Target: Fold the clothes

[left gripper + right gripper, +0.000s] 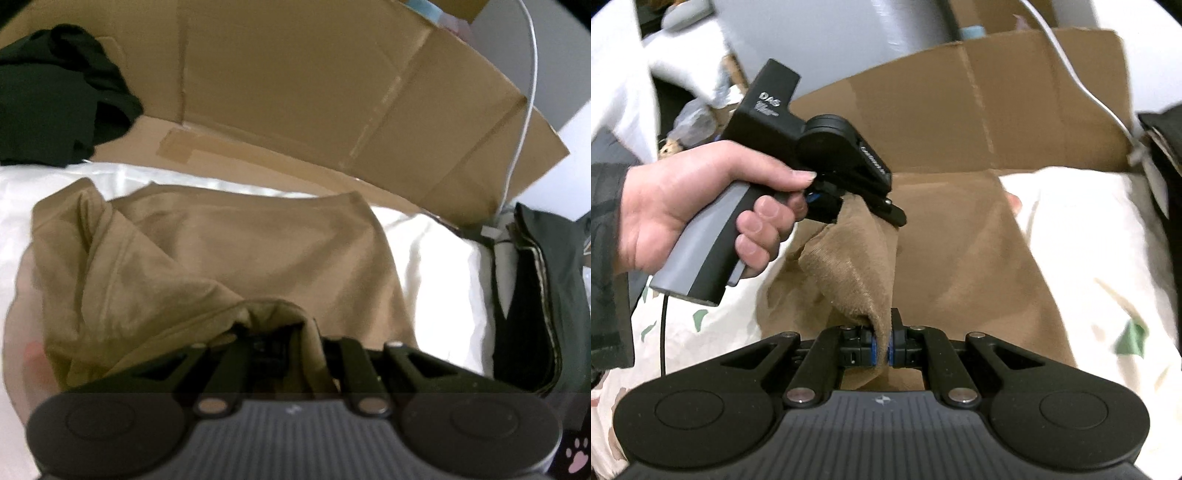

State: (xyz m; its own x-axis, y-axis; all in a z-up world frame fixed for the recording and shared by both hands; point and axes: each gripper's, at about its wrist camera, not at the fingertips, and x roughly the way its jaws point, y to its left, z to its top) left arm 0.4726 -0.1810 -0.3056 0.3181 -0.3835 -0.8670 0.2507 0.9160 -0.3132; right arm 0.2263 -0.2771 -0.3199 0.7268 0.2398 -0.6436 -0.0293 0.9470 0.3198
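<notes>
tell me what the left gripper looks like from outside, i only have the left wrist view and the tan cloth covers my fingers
Observer: In the right wrist view the left gripper is shut on a bunched edge of the tan garment, which hangs from it.
Operator: who holds it
Observer: A bare hand is wrapped around its grey handle, with a dark sleeve at the wrist.
Operator: and the right gripper
Observer: The right gripper is shut on another fold of the same garment, pinched between its blue pads.
Operator: anything under the cloth i can't see
Observer: The white bedding carries a green leaf print, which is washed out in your view.
</notes>
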